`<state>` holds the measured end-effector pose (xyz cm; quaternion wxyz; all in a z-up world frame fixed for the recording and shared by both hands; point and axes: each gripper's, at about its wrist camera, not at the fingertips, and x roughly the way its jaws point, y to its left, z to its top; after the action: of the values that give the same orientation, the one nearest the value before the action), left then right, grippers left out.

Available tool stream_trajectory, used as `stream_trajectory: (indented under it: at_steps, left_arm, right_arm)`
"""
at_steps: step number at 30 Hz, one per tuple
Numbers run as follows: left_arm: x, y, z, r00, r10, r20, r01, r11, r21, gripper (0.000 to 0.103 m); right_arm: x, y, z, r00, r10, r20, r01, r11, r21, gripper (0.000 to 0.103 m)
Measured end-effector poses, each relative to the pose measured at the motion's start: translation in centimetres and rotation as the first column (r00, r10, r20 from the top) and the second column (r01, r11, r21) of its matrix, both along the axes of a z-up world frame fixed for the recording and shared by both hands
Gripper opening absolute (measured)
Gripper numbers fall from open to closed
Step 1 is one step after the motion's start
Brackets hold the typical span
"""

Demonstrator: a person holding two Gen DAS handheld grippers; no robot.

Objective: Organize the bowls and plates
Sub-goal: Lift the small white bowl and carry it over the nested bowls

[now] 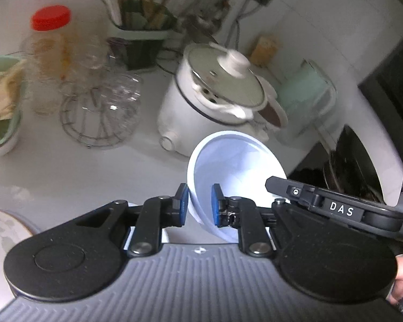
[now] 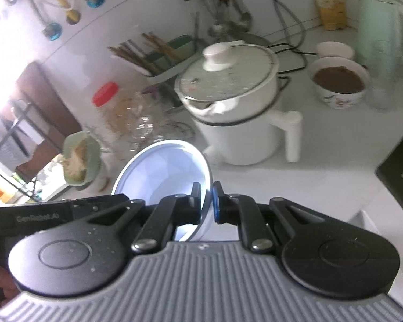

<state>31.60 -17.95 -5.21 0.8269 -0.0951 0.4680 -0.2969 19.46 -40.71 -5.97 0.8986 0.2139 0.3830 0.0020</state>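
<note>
A white bowl (image 1: 236, 161) hangs tilted above the white counter, its hollow facing the camera. My left gripper (image 1: 198, 204) is shut on its near left rim, one blue pad inside and one outside. From the right, a black finger (image 1: 282, 185) of the right gripper reaches the bowl's opposite rim. In the right wrist view the same bowl (image 2: 164, 169) stands on edge and my right gripper (image 2: 207, 204) is shut on its right rim. A patterned plate (image 1: 2, 230) shows at the lower left.
Behind the bowl stands a white lidded cooker (image 2: 233, 102). Beside it are a wire rack of glasses (image 1: 99, 112), a red-lidded jar (image 1: 49, 18) and a green tub (image 1: 0, 102). A bowl of brown food (image 2: 338, 83) and a green kettle (image 2: 384, 26) stand far right. A black stove (image 1: 349, 161) lies right.
</note>
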Motion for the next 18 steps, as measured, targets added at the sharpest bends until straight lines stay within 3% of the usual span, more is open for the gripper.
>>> stream_trajectory:
  at_steps: [9, 12, 18]
  left_arm:
    - [-0.7, 5.3, -0.2, 0.988, 0.152, 0.025, -0.152, 0.988, 0.006, 0.020]
    - [-1.1, 6.2, -1.3, 0.982, 0.187, 0.038, -0.189, 0.981, 0.049, 0.020]
    - [-0.7, 6.7, -5.0, 0.973, 0.231, -0.014, -0.227, 0.962, 0.149, 0.020]
  right_arm:
    - [2.5, 4.1, -0.1, 0.988, 0.156, 0.008, -0.156, 0.988, 0.014, 0.012]
    - [3.4, 5.6, -1.1, 0.977, 0.215, -0.017, -0.215, 0.977, -0.006, 0.012]
    - [5.6, 8.1, -4.7, 0.942, 0.306, -0.136, -0.312, 0.950, -0.029, 0.013]
